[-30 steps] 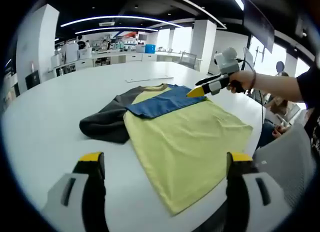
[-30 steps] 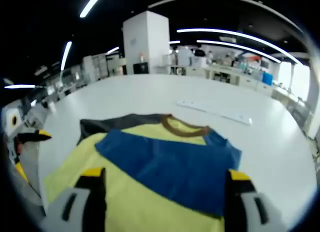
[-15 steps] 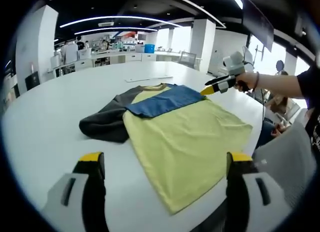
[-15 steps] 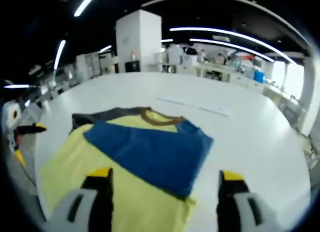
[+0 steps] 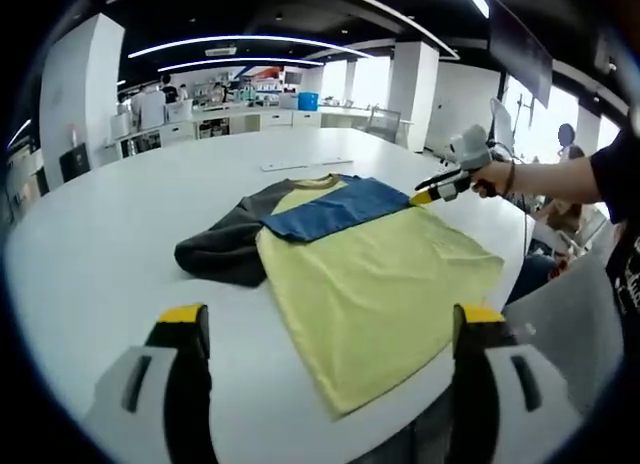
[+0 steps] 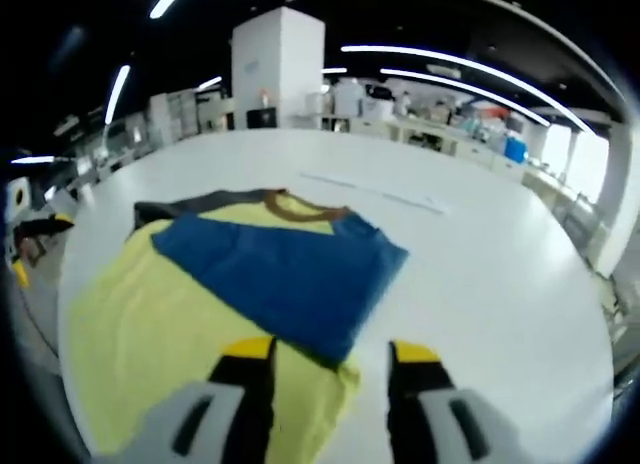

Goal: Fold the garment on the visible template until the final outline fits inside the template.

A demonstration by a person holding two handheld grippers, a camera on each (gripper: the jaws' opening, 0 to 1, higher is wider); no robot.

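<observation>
One garment (image 5: 375,274), flat on one white round table (image 5: 90,264): yellow body, one blue sleeve (image 5: 335,206) folded across the chest, one dark grey sleeve (image 5: 222,249) bunched at 9 o'clock of the body, one brown collar (image 5: 318,182). Garment placed toward the near, 4 o'clock side of the table in the left gripper view, hem corner reaching or just over the rim there. One long pale strip (image 5: 292,165) lying on the table beyond the collar, at 12 o'clock, apart from the cloth; exact nature not discernible. Two grippers. Left gripper (image 5: 325,329): jaws spread wide, empty, hovering over the near table edge short of the hem. Right gripper (image 5: 422,197), seen from the left gripper view at 2 o'clock, held in one hand (image 5: 492,172) with tips at the outer end of the blue sleeve; in the right gripper view (image 6: 330,356) jaws drawn fairly close but with a gap between, nothing between the tips, poised just above the blue sleeve's near corner where it meets the yellow body. Open room: broad bare tabletop at 9 to 12 o'clock of the garment; narrow margin at 3 to 5 o'clock. Background: office benches, one white pillar (image 6: 277,69), ceiling light strips.
</observation>
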